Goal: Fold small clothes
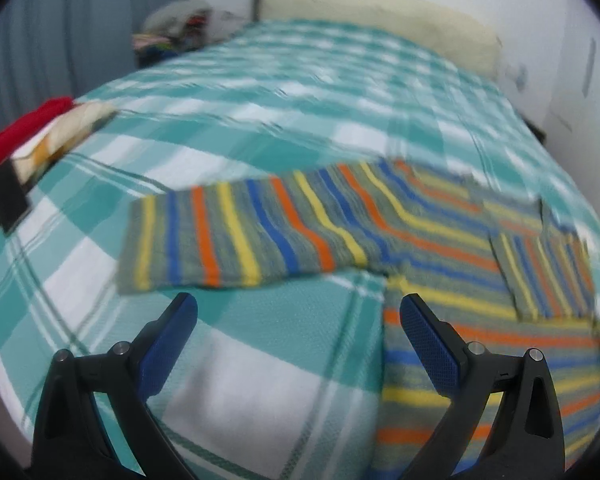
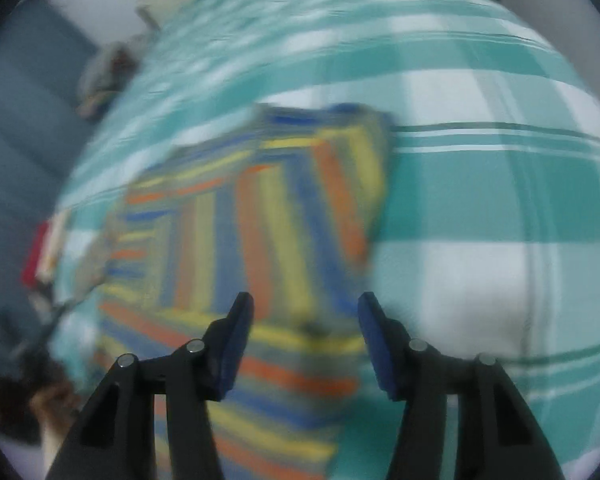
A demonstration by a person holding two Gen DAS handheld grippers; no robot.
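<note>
A small striped garment [image 1: 340, 224], grey with orange, yellow and blue stripes, lies flat on the teal and white checked bedspread [image 1: 260, 92]. One sleeve stretches left and the body runs down the right side. My left gripper [image 1: 298, 308] is open and empty, just in front of the sleeve's near edge. In the right wrist view the same garment [image 2: 260, 220] lies partly folded, and my right gripper [image 2: 306, 308] is open and empty above its near part. Both views are blurred.
A folded stack of red, cream and black clothes [image 1: 28, 152] sits at the bed's left edge. A heap of clothes [image 1: 176, 28] lies at the far left corner beside a cream pillow [image 1: 380, 16]. A blue curtain [image 1: 60, 20] hangs at left.
</note>
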